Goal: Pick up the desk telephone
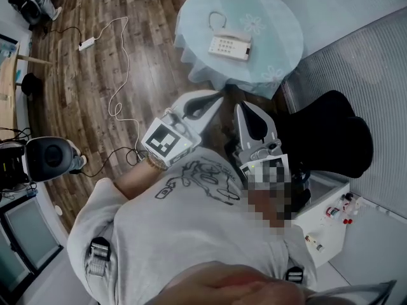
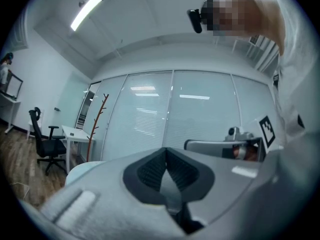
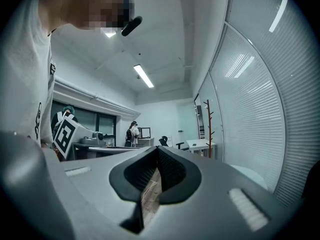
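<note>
Round table [image 1: 280, 56] w/ pale floral cloth ahead, well apart from both tools. Black office chair [image 1: 331, 138] just beside its near-right edge, prob. narrowing approach from that side. Left gripper [image 1: 205, 104] & right gripper [image 1: 245, 116] held level, side by side, tips aimed toward table: looks like approach phase, nothing reached yet. Jaws of both pressed together, nothing between; opening needed before any grasp. Desk telephone [image 1: 230, 45] flat on tabletop, left of centre, handset on cradle, cord [image 1: 218, 19] looped toward far edge, so whole unit prob. liftable as one. No brand legible on phone; only black-white square marker [image 1: 163, 142] on left tool's cube; shirt print unreadable.
</note>
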`<control>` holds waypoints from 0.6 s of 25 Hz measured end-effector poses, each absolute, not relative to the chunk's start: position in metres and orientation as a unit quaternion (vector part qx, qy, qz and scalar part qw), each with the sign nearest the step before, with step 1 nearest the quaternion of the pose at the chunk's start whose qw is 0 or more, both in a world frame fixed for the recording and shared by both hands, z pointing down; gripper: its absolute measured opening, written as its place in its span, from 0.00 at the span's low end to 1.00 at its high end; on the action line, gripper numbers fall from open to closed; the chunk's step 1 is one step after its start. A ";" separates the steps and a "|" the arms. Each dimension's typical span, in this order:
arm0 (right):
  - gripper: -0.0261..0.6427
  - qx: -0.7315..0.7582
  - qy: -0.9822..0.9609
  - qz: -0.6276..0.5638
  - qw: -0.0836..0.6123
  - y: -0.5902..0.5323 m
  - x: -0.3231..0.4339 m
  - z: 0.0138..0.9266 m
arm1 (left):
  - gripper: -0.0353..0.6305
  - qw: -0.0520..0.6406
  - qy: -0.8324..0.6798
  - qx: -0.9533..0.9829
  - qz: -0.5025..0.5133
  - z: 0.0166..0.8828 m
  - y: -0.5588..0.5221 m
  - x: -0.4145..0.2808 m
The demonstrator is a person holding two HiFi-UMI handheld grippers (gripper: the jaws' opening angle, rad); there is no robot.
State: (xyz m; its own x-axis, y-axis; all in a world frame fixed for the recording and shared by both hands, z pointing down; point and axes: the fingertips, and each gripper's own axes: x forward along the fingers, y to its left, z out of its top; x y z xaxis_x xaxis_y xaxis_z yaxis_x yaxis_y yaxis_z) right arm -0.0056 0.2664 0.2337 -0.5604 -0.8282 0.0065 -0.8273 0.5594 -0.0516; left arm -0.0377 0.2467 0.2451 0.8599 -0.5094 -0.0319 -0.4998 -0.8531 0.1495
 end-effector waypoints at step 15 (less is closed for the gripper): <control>0.05 -0.484 0.875 -0.023 -0.009 0.050 -0.017 0.223 | 0.06 0.078 -0.246 0.965 -0.042 0.230 0.028 -0.048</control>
State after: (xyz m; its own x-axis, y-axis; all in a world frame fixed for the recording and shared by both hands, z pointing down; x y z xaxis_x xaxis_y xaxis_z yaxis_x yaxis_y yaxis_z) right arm -0.0168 0.0502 0.2227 -0.5312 -0.8464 0.0375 -0.8472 0.5302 -0.0323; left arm -0.0479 0.0284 0.2303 0.8753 -0.4817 -0.0433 -0.4685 -0.8667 0.1716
